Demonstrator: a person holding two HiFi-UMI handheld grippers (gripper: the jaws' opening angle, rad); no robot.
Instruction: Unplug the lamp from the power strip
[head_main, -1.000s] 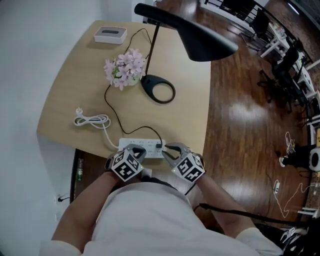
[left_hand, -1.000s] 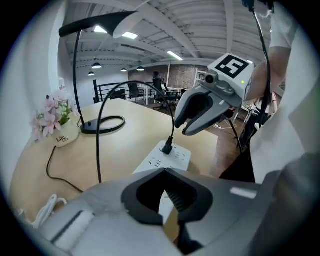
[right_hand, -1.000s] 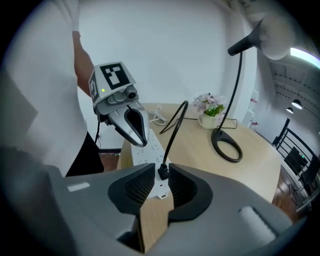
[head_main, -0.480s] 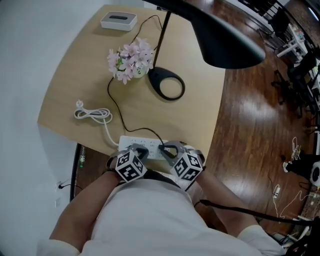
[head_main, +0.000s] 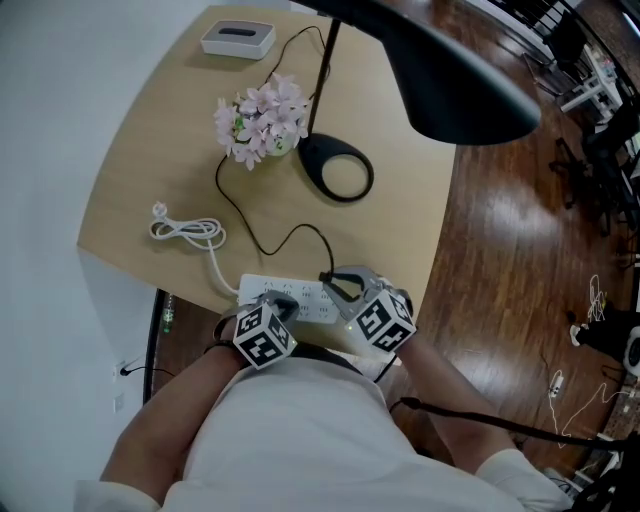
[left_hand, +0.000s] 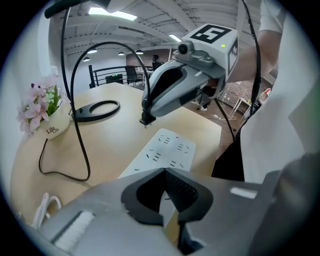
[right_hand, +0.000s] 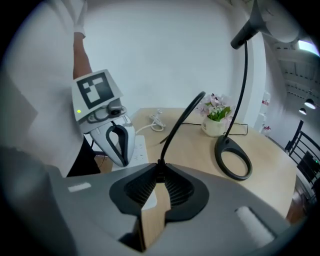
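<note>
The white power strip (head_main: 290, 296) lies at the table's near edge. My right gripper (head_main: 333, 284) is shut on the lamp's black plug (left_hand: 146, 119), which hangs a little above the strip (left_hand: 167, 152) with its prongs out of the sockets. Its black cord (head_main: 250, 225) loops back to the black lamp's ring base (head_main: 335, 170); the lamp's shade (head_main: 450, 80) hangs over the table's right side. In the right gripper view the cord (right_hand: 182, 120) rises from between the shut jaws of that gripper (right_hand: 160, 169). My left gripper (head_main: 277, 303) is shut, with its tips down on the strip's near end.
A pot of pink flowers (head_main: 260, 120) stands beside the lamp base. A small white box (head_main: 238, 40) sits at the far corner. The strip's own white cable (head_main: 185, 230) lies coiled at the left. The table's right edge drops to a wooden floor (head_main: 510, 230).
My right gripper has lifted up and away from the strip with the plug in it, so the plug is out of its socket. The left gripper stays on the strip.
</note>
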